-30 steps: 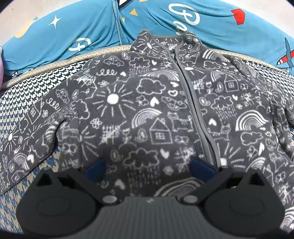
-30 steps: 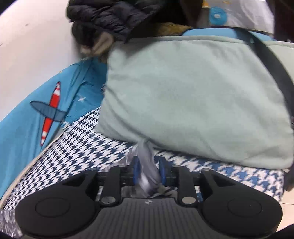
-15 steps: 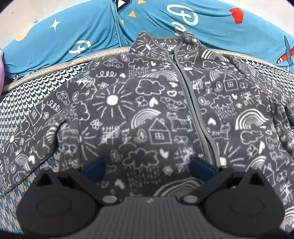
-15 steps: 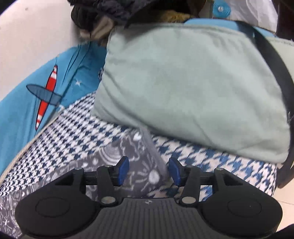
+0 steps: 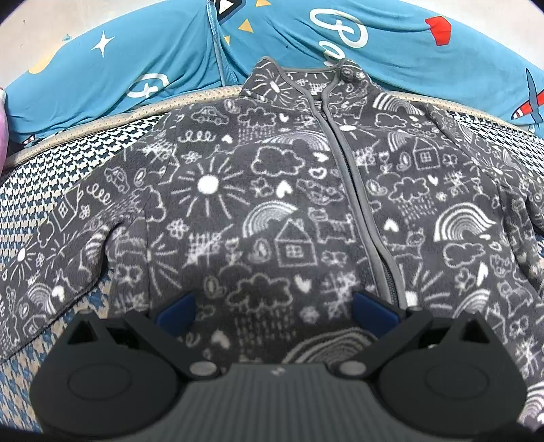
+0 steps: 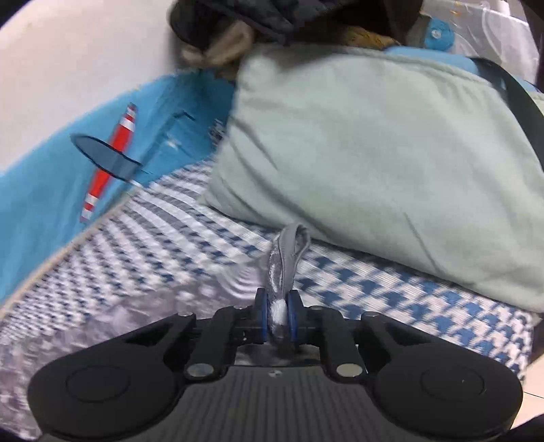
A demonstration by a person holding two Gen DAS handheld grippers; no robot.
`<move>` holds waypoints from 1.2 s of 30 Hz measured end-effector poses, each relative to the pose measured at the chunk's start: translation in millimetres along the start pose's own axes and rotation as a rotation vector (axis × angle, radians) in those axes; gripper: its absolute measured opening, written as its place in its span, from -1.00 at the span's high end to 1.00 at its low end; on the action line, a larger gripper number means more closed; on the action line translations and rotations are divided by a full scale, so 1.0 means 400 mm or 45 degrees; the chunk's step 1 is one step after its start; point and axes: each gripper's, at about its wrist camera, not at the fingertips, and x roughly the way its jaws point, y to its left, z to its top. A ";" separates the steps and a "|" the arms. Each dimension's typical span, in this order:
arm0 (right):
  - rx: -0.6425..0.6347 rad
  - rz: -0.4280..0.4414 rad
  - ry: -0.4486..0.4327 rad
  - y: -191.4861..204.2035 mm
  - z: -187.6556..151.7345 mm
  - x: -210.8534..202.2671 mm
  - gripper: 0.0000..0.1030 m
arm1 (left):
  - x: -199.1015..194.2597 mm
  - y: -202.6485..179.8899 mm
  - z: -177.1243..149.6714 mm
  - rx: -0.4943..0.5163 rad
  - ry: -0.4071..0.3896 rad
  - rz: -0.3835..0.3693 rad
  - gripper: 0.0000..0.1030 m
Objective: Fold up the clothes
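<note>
The grey jacket with white doodle print lies front up, zipped, spread flat on the houndstooth cover, its collar toward the blue cartoon sheet at the back. The left gripper hovers over the jacket's lower front with its blue pads spread wide, holding nothing; this view looks the same as half a second ago and a second ago.

The change is on the right side. Half a second ago the right gripper had its jaws apart, with the sleeve end lying loose on the cover between them. Now its pads are pressed together on the sleeve cuff, which stands up as a narrow grey fold out of the jaws, much as it did a second ago. The cover below is blurred with motion. The pale green pillow lies just beyond the cuff, not touching it, with dark clothes piled behind it
</note>
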 end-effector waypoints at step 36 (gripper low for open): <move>-0.667 1.141 0.084 0.657 -0.336 -0.333 0.72 | -0.048 0.139 0.052 -0.267 -0.036 -0.009 -0.99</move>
